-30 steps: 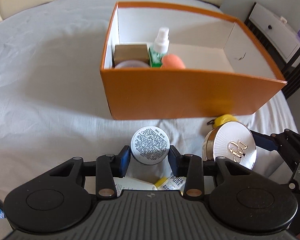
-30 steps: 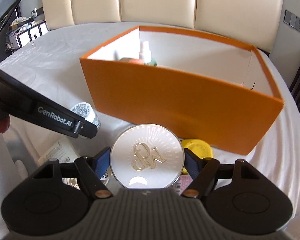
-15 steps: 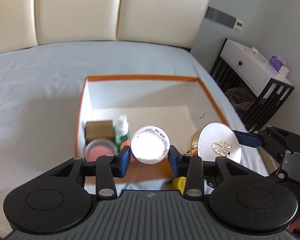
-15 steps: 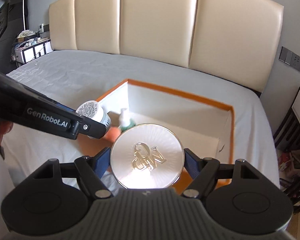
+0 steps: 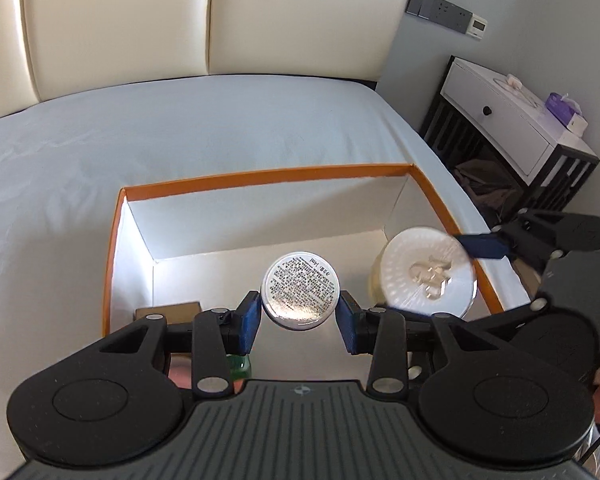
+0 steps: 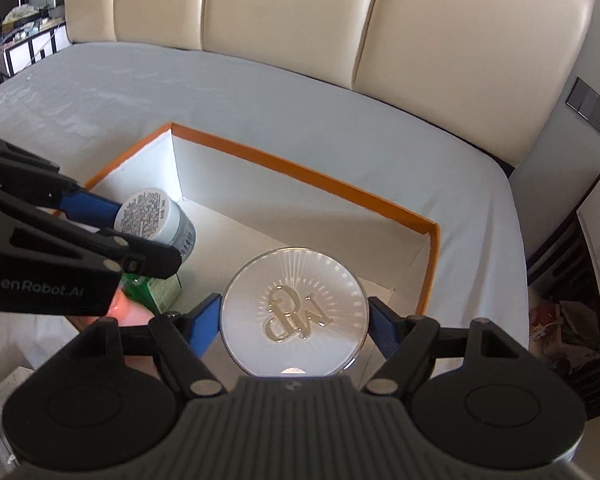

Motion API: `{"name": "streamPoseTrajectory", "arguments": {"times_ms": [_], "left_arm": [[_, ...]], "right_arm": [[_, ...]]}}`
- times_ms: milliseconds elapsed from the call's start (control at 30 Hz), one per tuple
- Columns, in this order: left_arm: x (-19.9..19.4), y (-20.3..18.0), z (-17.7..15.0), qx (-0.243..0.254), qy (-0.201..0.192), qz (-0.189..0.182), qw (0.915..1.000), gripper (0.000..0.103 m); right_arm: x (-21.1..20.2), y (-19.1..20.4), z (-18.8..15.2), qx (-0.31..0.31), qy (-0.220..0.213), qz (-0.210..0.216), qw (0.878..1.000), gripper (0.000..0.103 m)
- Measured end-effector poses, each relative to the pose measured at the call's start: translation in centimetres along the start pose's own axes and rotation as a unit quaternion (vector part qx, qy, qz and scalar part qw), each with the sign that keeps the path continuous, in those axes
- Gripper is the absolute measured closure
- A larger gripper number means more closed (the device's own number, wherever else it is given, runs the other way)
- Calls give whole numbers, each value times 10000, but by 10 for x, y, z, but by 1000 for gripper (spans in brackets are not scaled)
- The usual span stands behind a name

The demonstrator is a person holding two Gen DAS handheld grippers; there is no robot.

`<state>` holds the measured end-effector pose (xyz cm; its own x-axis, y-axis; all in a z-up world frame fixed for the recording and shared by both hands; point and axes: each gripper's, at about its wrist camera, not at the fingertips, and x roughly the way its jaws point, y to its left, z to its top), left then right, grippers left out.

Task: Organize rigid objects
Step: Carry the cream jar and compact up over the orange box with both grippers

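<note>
An orange box (image 5: 268,176) with white inner walls sits on the bed, its far rim (image 6: 308,172) also in the right wrist view. My left gripper (image 5: 299,322) is shut on a small white jar (image 5: 300,290) with a printed label, held over the box's inside. The same jar (image 6: 148,214) shows at the left in the right wrist view. My right gripper (image 6: 294,326) is shut on a round silver compact (image 6: 294,312) with a gold monogram, also above the box. That compact (image 5: 428,272) hangs near the box's right wall.
Inside the box at the near left lie a brown carton (image 5: 168,310), a green spray bottle (image 6: 152,284) and a pink-orange item (image 6: 128,308), mostly hidden by the grippers. A white and black bedside table (image 5: 516,132) stands right of the bed. A cream padded headboard (image 6: 340,28) lies behind.
Both grippers have risen and moved forward from in front of the box's near wall to above its inside, each carrying its item. The grips have not changed.
</note>
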<state>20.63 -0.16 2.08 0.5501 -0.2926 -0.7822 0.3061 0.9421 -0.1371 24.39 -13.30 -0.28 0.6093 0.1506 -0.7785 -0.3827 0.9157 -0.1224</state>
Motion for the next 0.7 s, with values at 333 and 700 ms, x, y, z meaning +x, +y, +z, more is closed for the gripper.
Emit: {"name": "streamPoseTrajectory", "arguments": {"times_ms": [333,700], "left_arm": [[30,7,-1,370,226,-9,9991,58],[46,14,1,401,348,12,9986,58]], "right_arm": [[53,15,11,-386,601,166,9973,28],[81,27,15,-645,1239,469,9891,28]]}}
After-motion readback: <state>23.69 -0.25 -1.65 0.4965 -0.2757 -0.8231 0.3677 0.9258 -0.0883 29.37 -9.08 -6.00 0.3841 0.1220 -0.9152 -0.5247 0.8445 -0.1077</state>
